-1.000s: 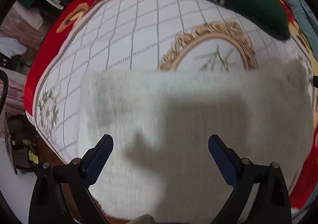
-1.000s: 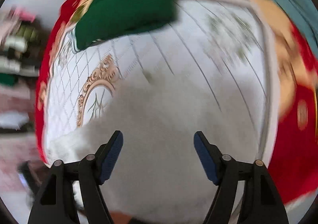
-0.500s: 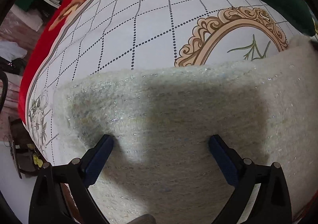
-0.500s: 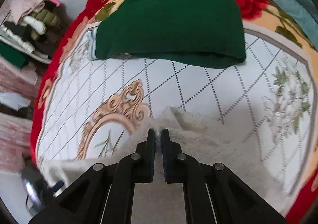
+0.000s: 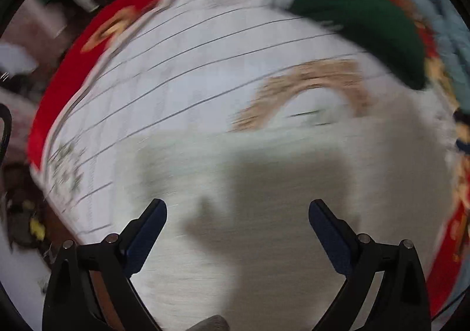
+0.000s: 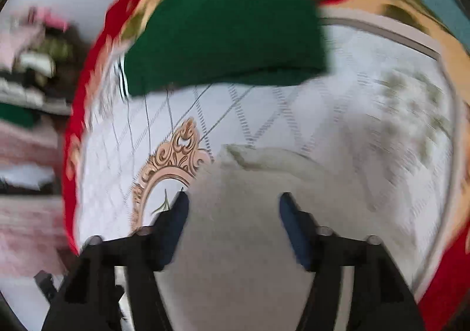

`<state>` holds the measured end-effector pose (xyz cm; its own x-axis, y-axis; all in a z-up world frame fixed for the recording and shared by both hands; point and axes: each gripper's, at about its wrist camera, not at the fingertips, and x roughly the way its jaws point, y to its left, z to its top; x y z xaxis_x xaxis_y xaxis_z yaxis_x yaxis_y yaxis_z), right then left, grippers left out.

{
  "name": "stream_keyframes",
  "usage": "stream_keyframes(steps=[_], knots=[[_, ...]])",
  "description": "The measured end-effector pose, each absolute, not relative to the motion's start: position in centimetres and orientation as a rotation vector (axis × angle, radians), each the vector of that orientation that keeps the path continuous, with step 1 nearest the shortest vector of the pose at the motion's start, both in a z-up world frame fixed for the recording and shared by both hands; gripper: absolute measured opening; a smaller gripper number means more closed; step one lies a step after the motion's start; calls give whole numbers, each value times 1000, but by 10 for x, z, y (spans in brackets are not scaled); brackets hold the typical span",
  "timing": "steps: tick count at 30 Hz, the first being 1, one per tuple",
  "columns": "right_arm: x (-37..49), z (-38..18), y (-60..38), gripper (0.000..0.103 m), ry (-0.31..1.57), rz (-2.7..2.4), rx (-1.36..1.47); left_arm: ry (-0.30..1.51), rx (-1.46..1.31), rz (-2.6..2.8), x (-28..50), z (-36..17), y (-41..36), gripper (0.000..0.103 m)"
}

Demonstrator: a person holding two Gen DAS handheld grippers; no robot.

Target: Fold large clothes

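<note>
Both views are smearing with motion, so I am reading coarse shapes only.

Left wrist view: I am looking down on the cream sweater point(image 5: 264, 213), lying flat on the bed cover point(image 5: 182, 72) with its far edge running straight across the white, lattice-printed panel. The left gripper point(image 5: 238, 213) is hanging above the knit with its jaws spread wide and nothing between them; its shadow is falling on the cloth. A gold scroll frame point(image 5: 308, 81) printed on the cover is showing past the sweater's edge. Far right, a folded green garment point(image 5: 367, 22) is lying well apart from the sweater. This view is also showing the cover's red border on the left and clutter beyond the bed, too blurred to name.

Right wrist view: the right gripper point(image 6: 232, 210) is released, its jaws having just been opening, with the sweater point(image 6: 249, 243) below them but not pinched. Only here am I seeing the sweater's upturned corner point(image 6: 243, 154), just past the fingertips. The green garment point(image 6: 223, 28) is showing as a full broad rectangle here, and stacked clothes point(image 6: 32, 60) are sitting at the left.
</note>
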<state>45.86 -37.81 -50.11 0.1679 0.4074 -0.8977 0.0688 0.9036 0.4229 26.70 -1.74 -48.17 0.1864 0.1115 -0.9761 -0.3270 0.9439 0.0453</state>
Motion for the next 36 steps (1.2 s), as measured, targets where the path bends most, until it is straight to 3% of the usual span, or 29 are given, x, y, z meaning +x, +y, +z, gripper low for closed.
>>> stream_keyframes(steps=[4, 7, 10, 19, 20, 21, 22, 26, 29, 30, 31, 32, 33, 36], knots=[[415, -491, -437, 67, 1383, 87, 508, 1327, -106, 189, 309, -493, -82, 99], [390, -514, -475, 67, 1414, -29, 582, 1387, 2, 198, 342, -541, -113, 101], [381, -535, -493, 67, 1450, -82, 595, 1389, -23, 217, 363, -571, -105, 103], [385, -582, -476, 66, 1541, 112, 638, 1399, -51, 220, 381, -575, -94, 103], [390, -594, -468, 60, 1565, 126, 645, 1400, -63, 220, 380, -576, -93, 103], [395, -606, -464, 25, 1557, 129, 681, 1403, -72, 221, 381, -577, -92, 103], [399, -614, -462, 18, 1560, 122, 708, 1402, -80, 222, 380, -576, -91, 103], [415, -646, -451, 19, 1604, 73, 750, 1408, -91, 224, 385, -571, -87, 103], [408, -615, -461, 29, 1572, 110, 768, 1396, -133, 223, 378, -548, -81, 103], [401, -608, -468, 49, 1539, 119, 795, 1384, -138, 226, 372, -539, -80, 103], [394, -601, -476, 78, 1505, 124, 821, 1374, -138, 233, 364, -532, -78, 103], [383, -596, -485, 88, 1460, 128, 854, 1368, -140, 240, 357, -527, -79, 103], [377, -597, -492, 94, 1438, 127, 862, 1362, -148, 250, 348, -522, -78, 103], [371, -632, -493, 94, 1465, 222, 989, 1408, -191, 262, 326, -529, -79, 103]])
